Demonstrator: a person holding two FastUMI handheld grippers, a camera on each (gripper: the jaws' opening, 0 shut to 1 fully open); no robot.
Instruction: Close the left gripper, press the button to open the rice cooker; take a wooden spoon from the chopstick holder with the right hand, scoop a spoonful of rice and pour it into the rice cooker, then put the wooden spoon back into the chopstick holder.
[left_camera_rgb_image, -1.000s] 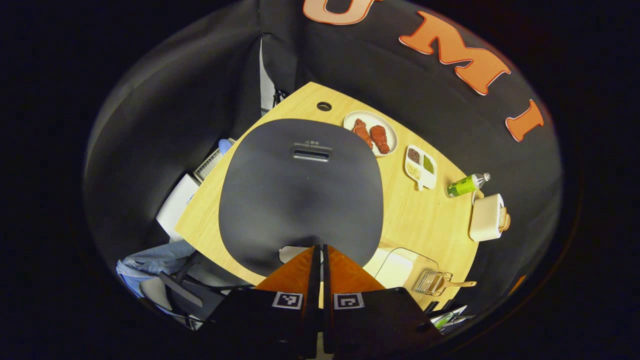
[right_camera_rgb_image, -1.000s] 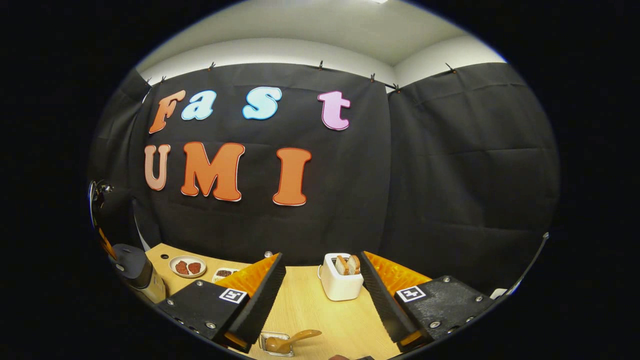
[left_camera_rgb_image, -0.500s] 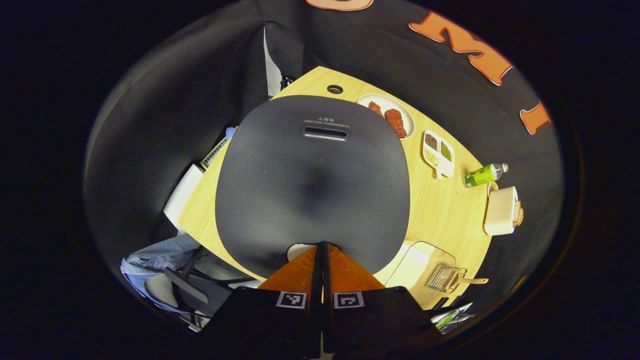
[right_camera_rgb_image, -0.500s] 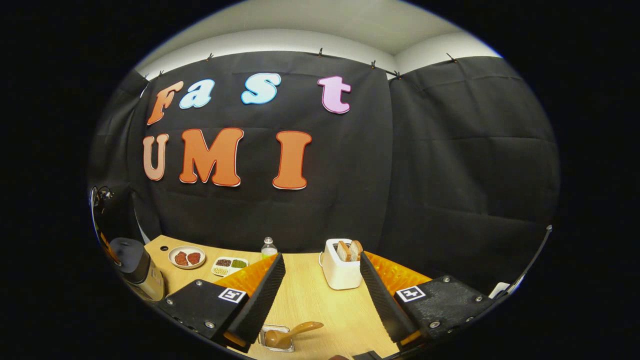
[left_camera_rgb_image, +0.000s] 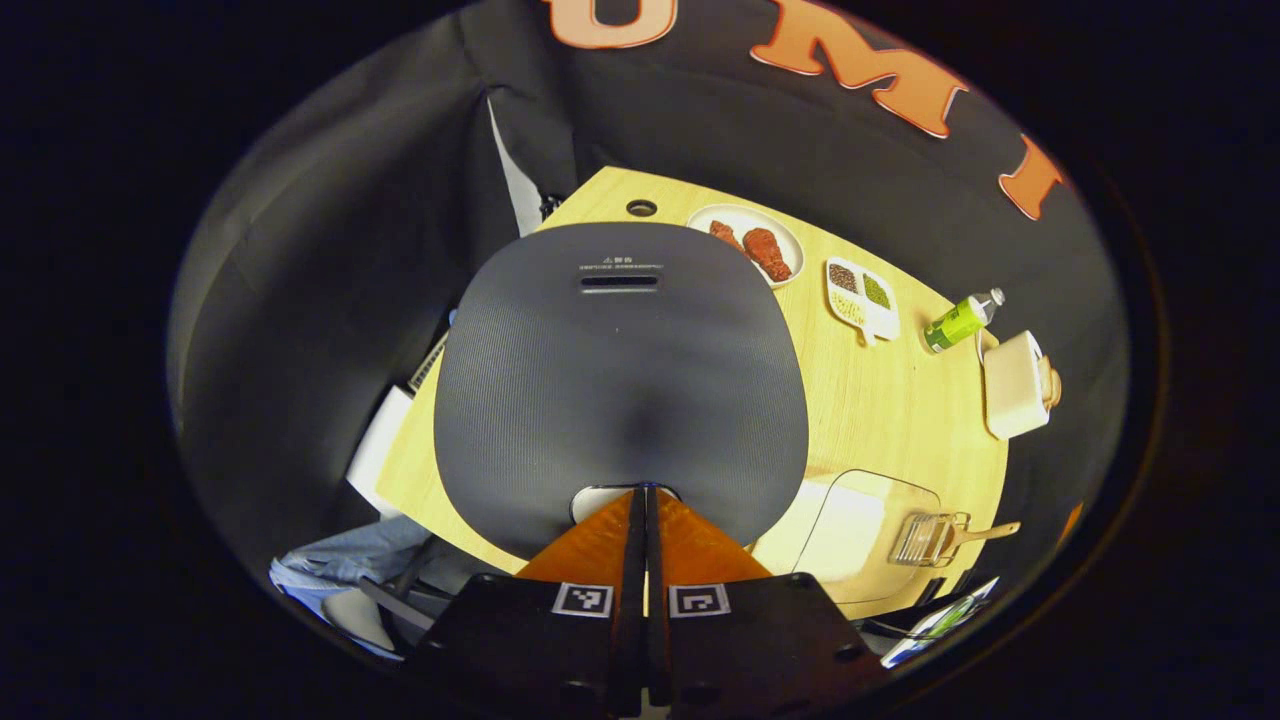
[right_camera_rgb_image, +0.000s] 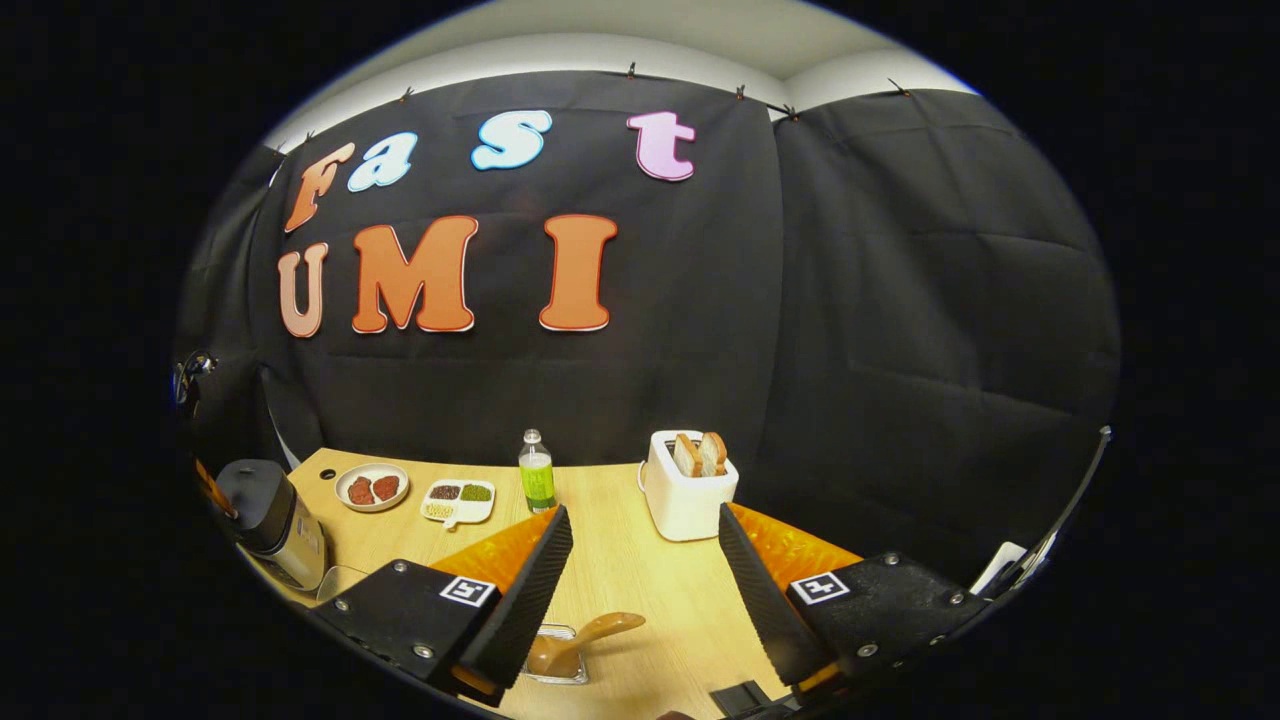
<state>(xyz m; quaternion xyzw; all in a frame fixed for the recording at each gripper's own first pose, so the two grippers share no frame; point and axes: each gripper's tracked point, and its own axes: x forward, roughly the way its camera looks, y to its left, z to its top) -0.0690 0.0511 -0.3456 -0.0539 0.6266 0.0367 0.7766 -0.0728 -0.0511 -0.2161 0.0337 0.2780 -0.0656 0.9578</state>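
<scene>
In the left gripper view I see my left gripper (left_camera_rgb_image: 645, 497) closed, its two fingers pressed together with nothing between them. Its tips sit right at the pale button (left_camera_rgb_image: 597, 498) on the front edge of the rice cooker (left_camera_rgb_image: 620, 380); I cannot tell if they touch it. The dark lid (left_camera_rgb_image: 620, 350) is down. On the wooden table (left_camera_rgb_image: 890, 410), to the right of the cooker, lies a clear container with rice (left_camera_rgb_image: 850, 520), and just beside it the chopstick holder (left_camera_rgb_image: 925, 538) with the wooden spoon (left_camera_rgb_image: 985, 531).

In the right gripper view my right gripper (right_camera_rgb_image: 640, 560) is wide open and holds nothing. It hangs above the wooden spoon (right_camera_rgb_image: 585, 640), which lies in the chopstick holder (right_camera_rgb_image: 555, 670). Farther back stand a toaster (right_camera_rgb_image: 688, 485) with bread, a green bottle (right_camera_rgb_image: 536, 472), a divided dish (right_camera_rgb_image: 458, 498) and a plate (right_camera_rgb_image: 372, 487).
</scene>
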